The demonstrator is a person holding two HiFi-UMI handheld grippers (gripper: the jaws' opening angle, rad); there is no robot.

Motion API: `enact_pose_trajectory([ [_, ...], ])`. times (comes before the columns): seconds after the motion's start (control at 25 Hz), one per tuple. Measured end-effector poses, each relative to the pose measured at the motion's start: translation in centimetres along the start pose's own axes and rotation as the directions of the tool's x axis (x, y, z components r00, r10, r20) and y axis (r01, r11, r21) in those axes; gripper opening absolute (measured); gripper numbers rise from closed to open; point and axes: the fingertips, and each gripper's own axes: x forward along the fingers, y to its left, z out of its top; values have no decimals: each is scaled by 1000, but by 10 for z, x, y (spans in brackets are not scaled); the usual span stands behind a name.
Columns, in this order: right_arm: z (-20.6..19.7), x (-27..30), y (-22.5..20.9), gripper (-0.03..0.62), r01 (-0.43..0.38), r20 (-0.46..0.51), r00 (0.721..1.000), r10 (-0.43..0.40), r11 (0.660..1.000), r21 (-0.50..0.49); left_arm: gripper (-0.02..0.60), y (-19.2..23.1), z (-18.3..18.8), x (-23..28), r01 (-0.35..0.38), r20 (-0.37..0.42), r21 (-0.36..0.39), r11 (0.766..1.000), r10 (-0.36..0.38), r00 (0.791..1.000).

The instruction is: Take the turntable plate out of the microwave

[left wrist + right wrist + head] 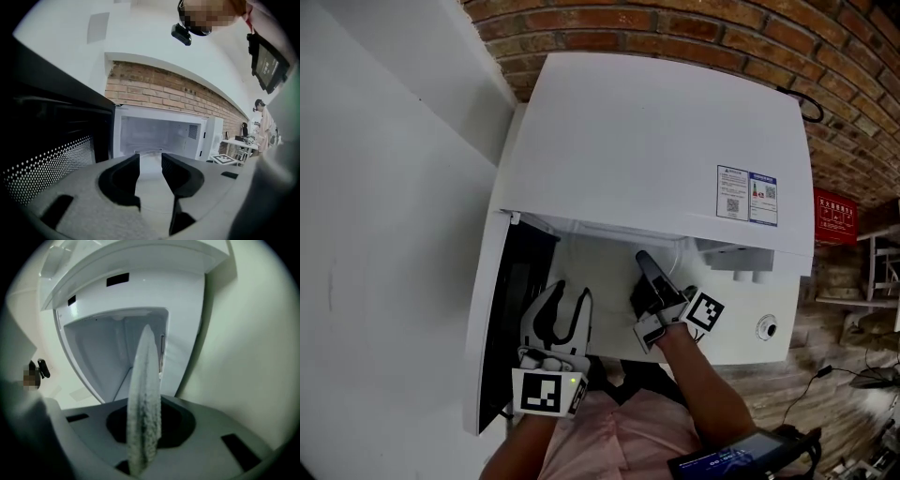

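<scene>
**Surface Finish Findings**

We find the microwave point(656, 131) casing smooth and white with a soft sheen; we cannot tell whether it is metal or plastic. Its door point(51, 159) carries a black perforated screen, matt. The turntable plate point(145, 394) reads as glass, its edge frosted and pebbled. The left gripper point(150, 157) has a matt grey, finely grained plastic shell with dark matt pads point(126, 176). The brick wall point(694, 37) is rough and unglazed.

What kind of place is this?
Probably a workshop or lab rather than a home kitchen: a bare brick wall behind the white microwave, cables lying on the wooden floor, and a cluttered table farther back.
</scene>
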Motion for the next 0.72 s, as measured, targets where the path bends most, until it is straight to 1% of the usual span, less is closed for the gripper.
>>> enact_pose_trajectory([
  [0.2,-7,-15,13,31,-44,-29,999,45,999,31,156,-10,-10,-15,-43,7,-26,999,43,999],
  [0.32,-10,-27,22,31,-61,-32,998,63,996,61,156,-19,-14,-28,-53,-4,-44,998,52,999],
  [0.52,-17,-46,31,31,-56,-23,998,57,996,68,156,-26,-9,-40,-38,3,-82,996,38,999],
  [0.72,-30,-67,33,31,-37,7,999,37,998,57,156,-25,-19,-57,-6,-3,-117,993,6,1000],
])
